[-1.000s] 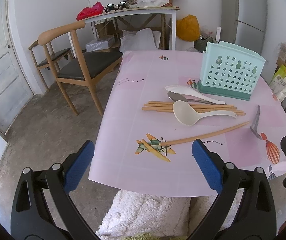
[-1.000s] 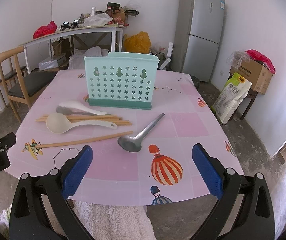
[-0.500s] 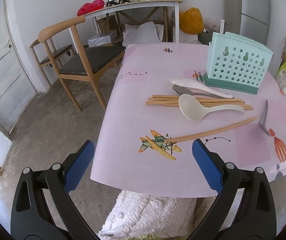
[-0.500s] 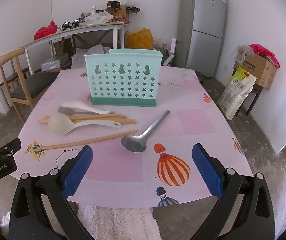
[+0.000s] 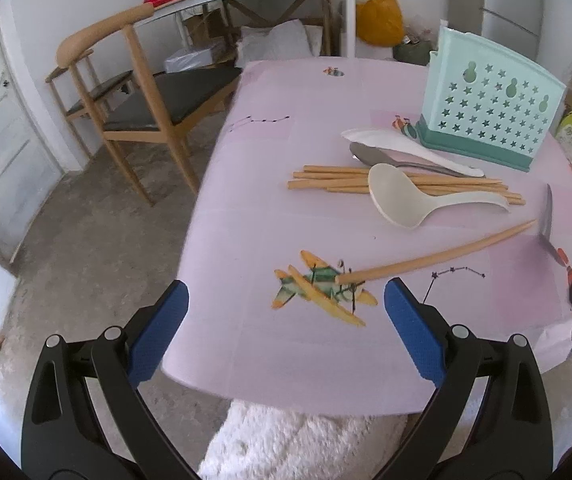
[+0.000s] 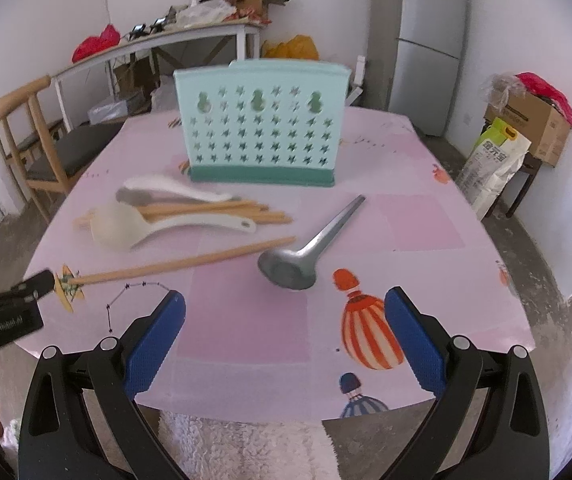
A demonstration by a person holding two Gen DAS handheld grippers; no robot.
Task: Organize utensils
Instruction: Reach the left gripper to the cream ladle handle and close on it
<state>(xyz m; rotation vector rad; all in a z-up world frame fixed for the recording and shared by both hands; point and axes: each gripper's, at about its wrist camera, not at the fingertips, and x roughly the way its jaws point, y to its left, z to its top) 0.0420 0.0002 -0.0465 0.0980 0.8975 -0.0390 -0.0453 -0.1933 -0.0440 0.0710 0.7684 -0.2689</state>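
Observation:
A mint-green utensil holder [image 6: 261, 128] [image 5: 485, 112] with star cut-outs stands upright at the back of the pink table [image 6: 425, 216] [image 5: 254, 200]. In front of it lie a bundle of wooden chopsticks [image 5: 325, 178] [image 6: 246, 210], a cream spoon [image 5: 399, 196] [image 6: 126, 228], a white spoon [image 5: 389, 140] [image 6: 158, 184] and a grey metal spoon [image 5: 369, 154]. One long wooden chopstick [image 5: 437, 254] [image 6: 182, 262] lies alone nearer the front edge. A metal ladle [image 6: 297, 260] rests right of it. My left gripper [image 5: 284, 332] is open over the front left edge. My right gripper [image 6: 284, 336] is open just short of the ladle.
A wooden chair [image 5: 126, 92] stands left of the table. Behind are a cluttered white side table [image 6: 190, 36], a grey fridge [image 6: 429, 40], a yellow bag [image 5: 379, 18] and a cardboard box [image 6: 533, 120] beside a sack. White fluffy fabric [image 6: 242, 448] lies under the near edge.
Both grippers have moved forward toward the table, so the utensils and holder look larger. Nothing on the table has shifted and both grippers stay open.

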